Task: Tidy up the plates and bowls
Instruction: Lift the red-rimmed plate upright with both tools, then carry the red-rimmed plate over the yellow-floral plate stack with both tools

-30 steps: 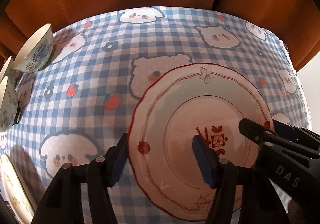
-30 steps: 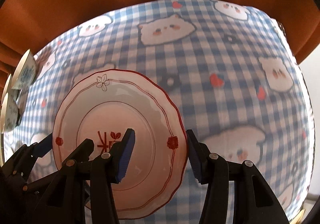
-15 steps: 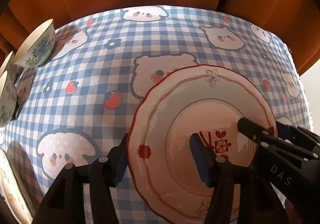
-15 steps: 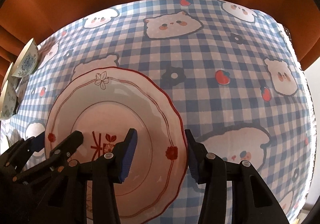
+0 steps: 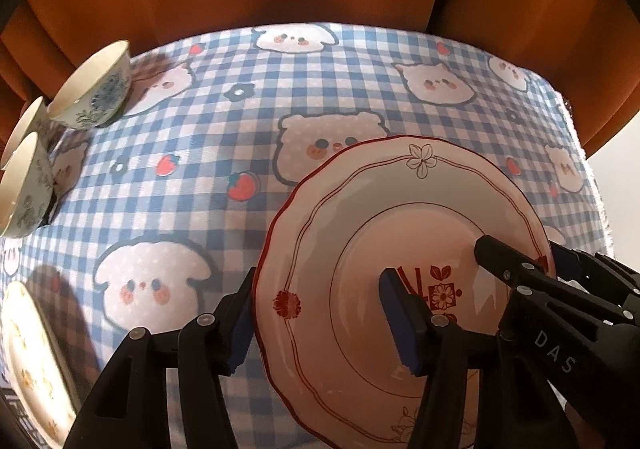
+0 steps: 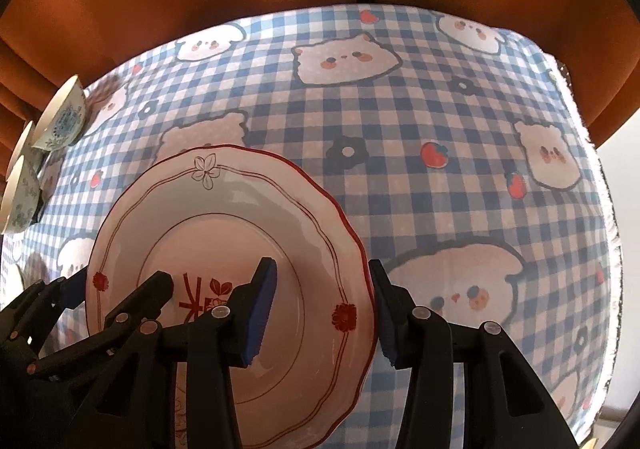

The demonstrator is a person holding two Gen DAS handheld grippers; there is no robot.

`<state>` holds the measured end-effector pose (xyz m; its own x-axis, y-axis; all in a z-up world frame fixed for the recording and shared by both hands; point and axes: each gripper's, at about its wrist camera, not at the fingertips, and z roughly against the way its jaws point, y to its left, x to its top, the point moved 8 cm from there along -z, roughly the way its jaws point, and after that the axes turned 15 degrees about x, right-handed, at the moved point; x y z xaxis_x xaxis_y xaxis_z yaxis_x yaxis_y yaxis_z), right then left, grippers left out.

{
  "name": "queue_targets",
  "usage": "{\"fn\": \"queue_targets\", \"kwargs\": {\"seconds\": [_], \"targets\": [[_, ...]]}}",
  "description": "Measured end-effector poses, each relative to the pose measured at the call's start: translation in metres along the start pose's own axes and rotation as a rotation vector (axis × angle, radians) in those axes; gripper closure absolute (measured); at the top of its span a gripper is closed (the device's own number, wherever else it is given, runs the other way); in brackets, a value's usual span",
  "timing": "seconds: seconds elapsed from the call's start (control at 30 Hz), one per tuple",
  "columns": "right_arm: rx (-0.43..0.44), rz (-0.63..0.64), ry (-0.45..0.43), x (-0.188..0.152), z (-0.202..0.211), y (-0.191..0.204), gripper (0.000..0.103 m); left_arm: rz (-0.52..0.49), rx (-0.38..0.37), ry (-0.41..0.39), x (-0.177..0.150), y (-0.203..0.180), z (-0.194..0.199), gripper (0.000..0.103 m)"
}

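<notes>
1. While looking through the left wrist camera, I am seeing the left gripper (image 5: 320,325) straddling the near-left rim of the plate (image 5: 400,217), jaws partly closed with one pad outside and one over the well; the plate looks gripped and tipped off the tablecloth (image 5: 248,121).
2. Only this view is showing another plate (image 5: 28,361) at the lower left; the bowls (image 5: 92,93) are sitting far left.
3. Through the right wrist camera, I am seeing the right gripper (image 6: 324,313) clamping the opposite rim likewise.
4. I am judging this as the carry step; next I am needing both hands moving together toward that other plate for stacking.
</notes>
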<state>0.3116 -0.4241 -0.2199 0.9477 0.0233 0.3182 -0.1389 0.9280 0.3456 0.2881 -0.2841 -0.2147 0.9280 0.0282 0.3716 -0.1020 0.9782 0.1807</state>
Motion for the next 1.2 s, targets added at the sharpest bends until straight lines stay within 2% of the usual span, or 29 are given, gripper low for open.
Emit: {"fn": "queue_targets", "kwargs": {"seconds": [0.17, 0.57, 0.9, 1.2], "targets": [[0.013, 0.004, -0.014, -0.007, 0.017, 0.018, 0.053, 0.018, 0.004, -0.032, -0.003, 0.018, 0.023, 0.045], [-0.009, -0.002, -0.05, -0.039, 0.044, 0.079, 0.053, 0.028, -0.046, -0.105, -0.023, 0.079, 0.057, 0.045], [-0.088, -0.014, -0.082, -0.065, 0.059, 0.142, 0.053, -0.023, -0.112, -0.109, -0.053, 0.134, 0.068, 0.045], [-0.095, 0.014, -0.072, -0.087, 0.045, 0.214, 0.053, 0.007, -0.106, -0.088, -0.076, 0.206, 0.063, 0.045]]}}
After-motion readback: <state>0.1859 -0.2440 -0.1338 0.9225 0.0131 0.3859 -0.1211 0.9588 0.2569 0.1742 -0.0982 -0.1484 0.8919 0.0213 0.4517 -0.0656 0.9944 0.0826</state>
